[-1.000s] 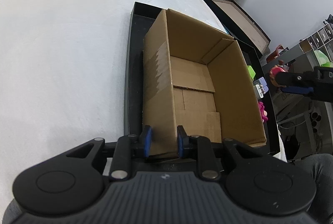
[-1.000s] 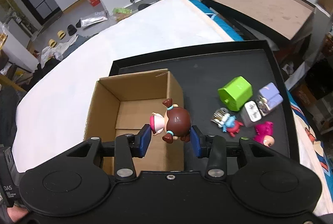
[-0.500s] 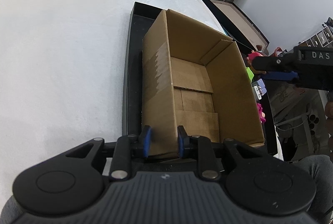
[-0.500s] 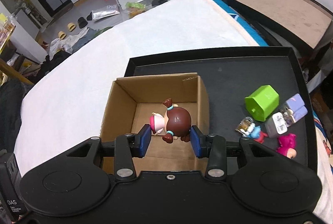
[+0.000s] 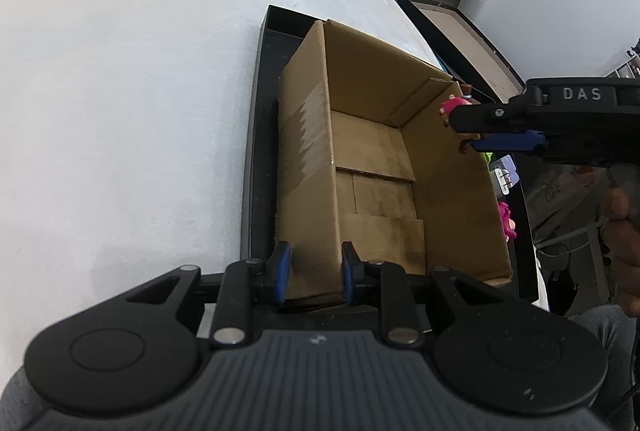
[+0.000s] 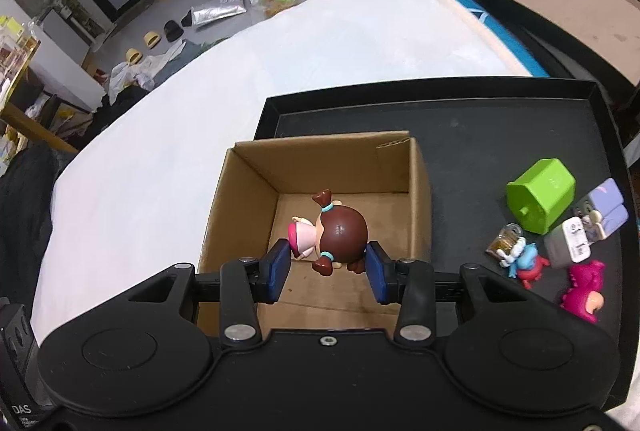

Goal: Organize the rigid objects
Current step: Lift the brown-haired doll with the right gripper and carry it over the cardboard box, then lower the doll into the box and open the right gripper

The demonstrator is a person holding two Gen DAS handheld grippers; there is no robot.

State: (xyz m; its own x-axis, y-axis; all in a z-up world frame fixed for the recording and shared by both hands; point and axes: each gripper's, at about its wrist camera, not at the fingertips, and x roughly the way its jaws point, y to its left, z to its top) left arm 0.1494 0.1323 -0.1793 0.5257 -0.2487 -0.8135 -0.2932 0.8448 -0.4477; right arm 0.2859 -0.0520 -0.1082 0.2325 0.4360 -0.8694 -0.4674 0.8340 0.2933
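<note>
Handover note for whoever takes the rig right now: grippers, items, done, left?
Left gripper: shut on the near wall of the cardboard box, steadying it.
Right gripper: shut on the brown-haired doll, held over the open box.
Box sits in the black tray; nothing in it yet.
Done: doll picked and carried above the box.
Left: release the doll, then box the green block, lavender toy, grey cube, blue-red figure and magenta dinosaur lying in the tray.
</note>
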